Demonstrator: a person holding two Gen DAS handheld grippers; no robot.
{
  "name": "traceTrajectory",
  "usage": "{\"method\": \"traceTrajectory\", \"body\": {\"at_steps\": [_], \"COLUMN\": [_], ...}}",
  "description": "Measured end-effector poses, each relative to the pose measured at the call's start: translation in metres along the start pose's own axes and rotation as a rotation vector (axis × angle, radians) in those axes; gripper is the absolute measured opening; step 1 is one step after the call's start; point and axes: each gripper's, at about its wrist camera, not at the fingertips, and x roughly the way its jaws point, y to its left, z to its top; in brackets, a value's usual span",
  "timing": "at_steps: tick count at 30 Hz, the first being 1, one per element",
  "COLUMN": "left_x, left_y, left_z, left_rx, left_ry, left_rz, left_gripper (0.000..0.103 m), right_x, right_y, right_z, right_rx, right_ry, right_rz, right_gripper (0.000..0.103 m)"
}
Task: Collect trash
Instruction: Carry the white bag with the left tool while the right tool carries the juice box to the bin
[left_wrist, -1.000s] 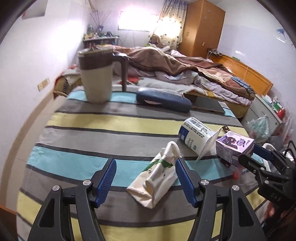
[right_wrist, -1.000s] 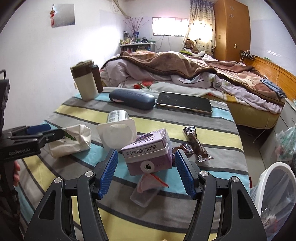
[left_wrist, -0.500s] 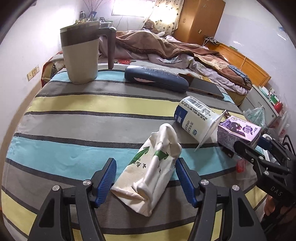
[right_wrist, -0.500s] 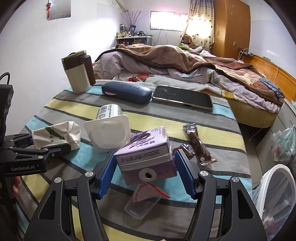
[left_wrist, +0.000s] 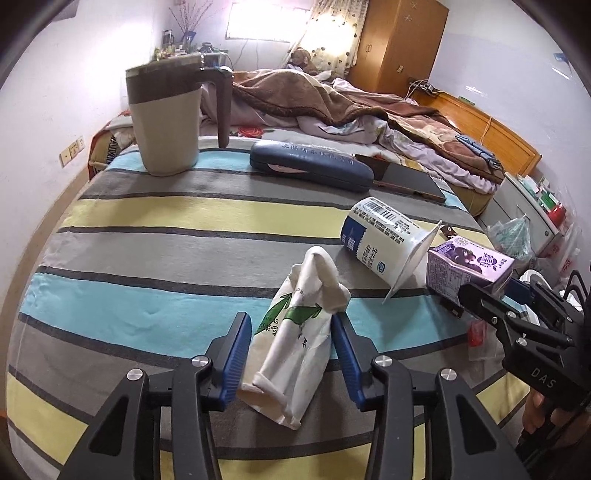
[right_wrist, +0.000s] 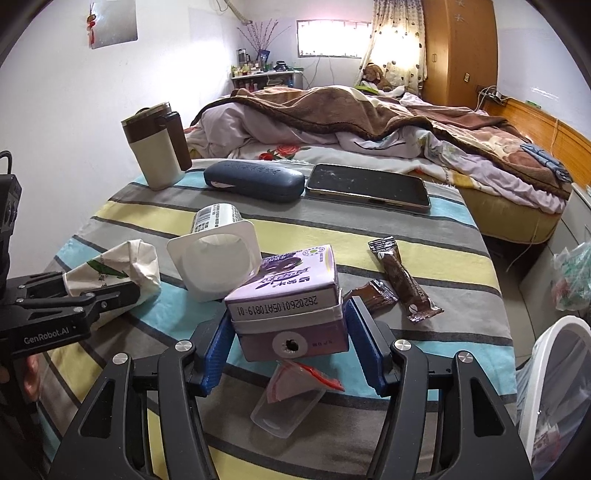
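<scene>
I am at the grabbing step: my left gripper (left_wrist: 291, 350) is closing around the crumpled bag (left_wrist: 295, 343) on the striped table (left_wrist: 147, 221), my right gripper (right_wrist: 288, 347) around the purple carton (right_wrist: 288, 295). Next, I judge, lift both toward the bin (right_wrist: 554, 369).

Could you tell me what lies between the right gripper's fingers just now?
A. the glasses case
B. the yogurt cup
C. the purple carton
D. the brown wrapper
C: in the right wrist view the purple carton sits between the blue pads of the right gripper, whose jaws are closing on it; the yogurt cup lies beyond it.
</scene>
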Motion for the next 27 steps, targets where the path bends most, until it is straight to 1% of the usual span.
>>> {"method": "traceTrajectory", "body": {"at_steps": [2, 12, 18, 27], "left_x": [-0.003, -0.029, -0.049, -0.073], "left_y": [-0.001, -0.009, -0.022, -0.044], "left_z": [0.0, -0.005, -0.006, -0.011], "left_rx": [0.002, 0.002, 0.021, 0.039], "left_ry": [-0.01, -0.051, -0.091, -0.122], "left_rz": [0.006, 0.016, 0.012, 0.007], "left_gripper": [0.045, 0.045, 0.045, 0.045], "right_x": [-0.001, -0.013, -0.027, -0.048], "right_y": [0.001, -0.005, -0.008, -0.014], "right_z": [-0.001, -0.002, -0.004, -0.008], "right_rx": [-0.001, 0.031, 0.047, 0.058], "right_ry": [-0.008, -0.044, -0.082, -0.121], "right_rz": [-0.007, 0.008, 0.019, 0.027], "right_gripper": [0.061, 0.06, 0.06, 0.06]}}
